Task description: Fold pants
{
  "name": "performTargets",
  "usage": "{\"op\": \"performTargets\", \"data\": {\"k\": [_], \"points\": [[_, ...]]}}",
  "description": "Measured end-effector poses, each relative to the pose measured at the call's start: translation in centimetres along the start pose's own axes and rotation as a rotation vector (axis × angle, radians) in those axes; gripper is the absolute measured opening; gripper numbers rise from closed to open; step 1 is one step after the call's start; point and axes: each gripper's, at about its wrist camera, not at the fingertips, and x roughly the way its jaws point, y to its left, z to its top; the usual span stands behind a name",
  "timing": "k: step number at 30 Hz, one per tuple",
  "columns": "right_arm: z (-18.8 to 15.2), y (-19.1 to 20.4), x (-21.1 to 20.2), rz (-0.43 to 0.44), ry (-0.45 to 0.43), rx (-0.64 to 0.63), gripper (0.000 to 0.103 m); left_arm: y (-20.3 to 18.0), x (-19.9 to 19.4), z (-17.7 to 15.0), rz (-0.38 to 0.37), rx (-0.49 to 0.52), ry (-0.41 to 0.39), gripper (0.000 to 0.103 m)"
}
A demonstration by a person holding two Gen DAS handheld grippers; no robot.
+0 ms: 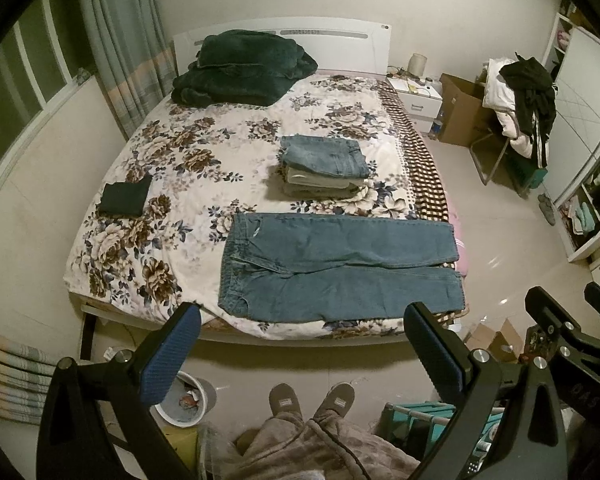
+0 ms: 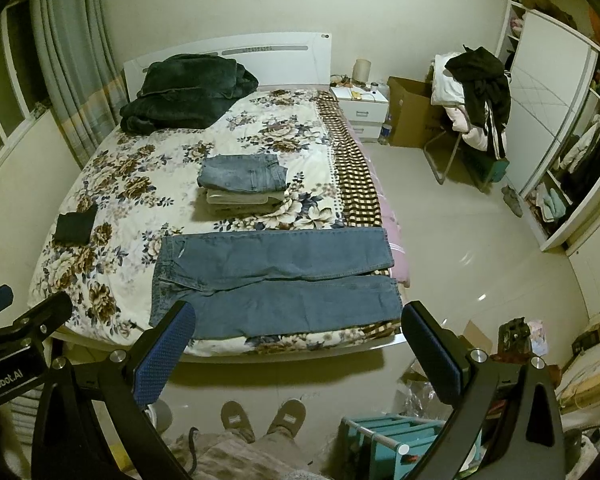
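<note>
Reading "enRobot.AI" in white letters on the black body of the left gripper (image 2: 4,316) — the word's start is cut off by the edge of the right wrist view — is the clearest writing on offer; the left wrist view shows the letters "OAS" upside down on the right gripper (image 1: 572,320), and nothing else can be read. Both tools hang above the floor at the near end of the bed (image 1: 112,196), touching nothing. The left gripper's blue pads stand wide apart with nothing between them, and the right gripper (image 2: 296,332) is spread just as wide and equally empty.

The blue jeans (image 1: 340,268) lie flat across the near end of the floral bedspread, waistband to the left, both legs running right, their hems reaching the checked border at the bed's right edge. The near leg lies just beside the near edge of the mattress. Beyond the jeans sits a stack of folded pants (image 1: 324,168), apart from them, and a small dark folded piece (image 1: 124,198) rests near the left edge. A dark green blanket (image 1: 236,68) is heaped at the headboard. Bare bedspread lies left of the waistband. The person's slippers (image 1: 312,398) stand on the floor between the pads — open tile stretches right of the bed.
</note>
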Motion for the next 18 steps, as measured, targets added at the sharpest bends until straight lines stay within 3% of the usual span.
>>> {"op": "performTargets", "data": {"k": [18], "points": [[0.76,0.17,-0.24,0.007,0.008,-0.004,0.103,0.25,0.43,-0.2,0.0,-0.011,0.001,0.103]]}}
